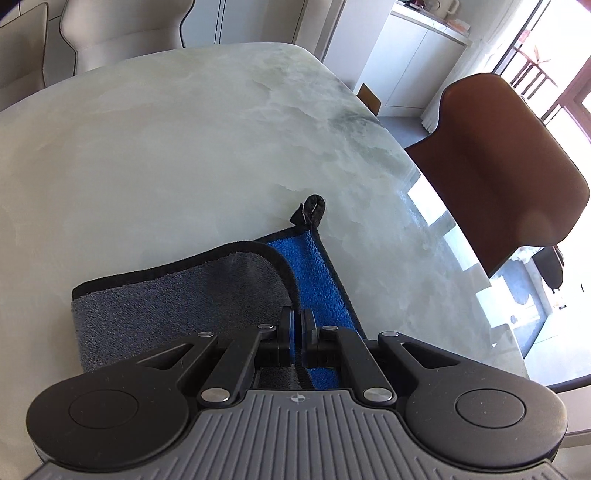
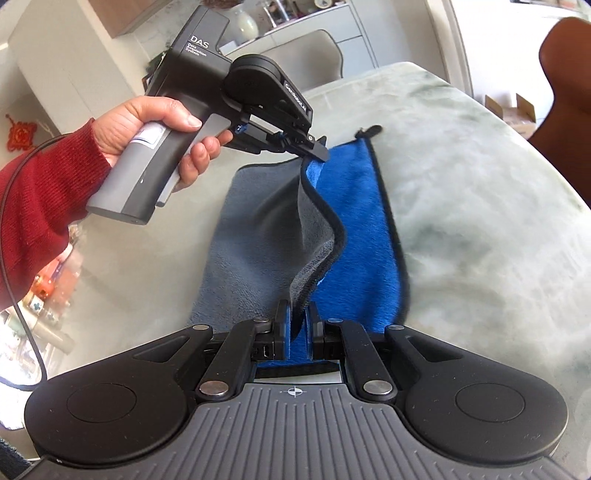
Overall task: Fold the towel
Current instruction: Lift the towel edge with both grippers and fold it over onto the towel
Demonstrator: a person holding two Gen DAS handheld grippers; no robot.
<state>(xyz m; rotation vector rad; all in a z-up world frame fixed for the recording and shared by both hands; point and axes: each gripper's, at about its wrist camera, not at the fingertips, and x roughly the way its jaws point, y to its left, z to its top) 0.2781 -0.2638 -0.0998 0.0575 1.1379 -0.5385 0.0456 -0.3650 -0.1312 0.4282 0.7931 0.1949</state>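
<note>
Towel (image 2: 354,229) was plush microfibre, blue on one face, grey on the other, with black stitched binding around the rim and a small black hanging loop (image 1: 310,214) at one corner. It lay on a glossy pale marble-look table (image 1: 166,147), greenish-white with grey veining and a rounded edge. The grey face was turned over onto the blue, leaving a blue strip bare along one side. In the right wrist view the turned edge rose off the table in a wavy ridge between the two claws.

Left gripper (image 2: 320,150): seen from the right wrist camera, fingers nearly together, pinching the far end of the lifted black-bound edge. In its own view the left gripper's pads (image 1: 286,328) sat close together with a narrow slit between them, towel edge in line with that slit. A hand (image 2: 162,133) in a red knit sleeve held its black and grey handle.

Right gripper (image 2: 297,328): jaws narrow, clamped on the near end of the same edge, grey fold running down into the gap.

Brown smooth-backed chair (image 1: 498,166) stood beside the table; cream chairs (image 1: 122,33) at the far side.
</note>
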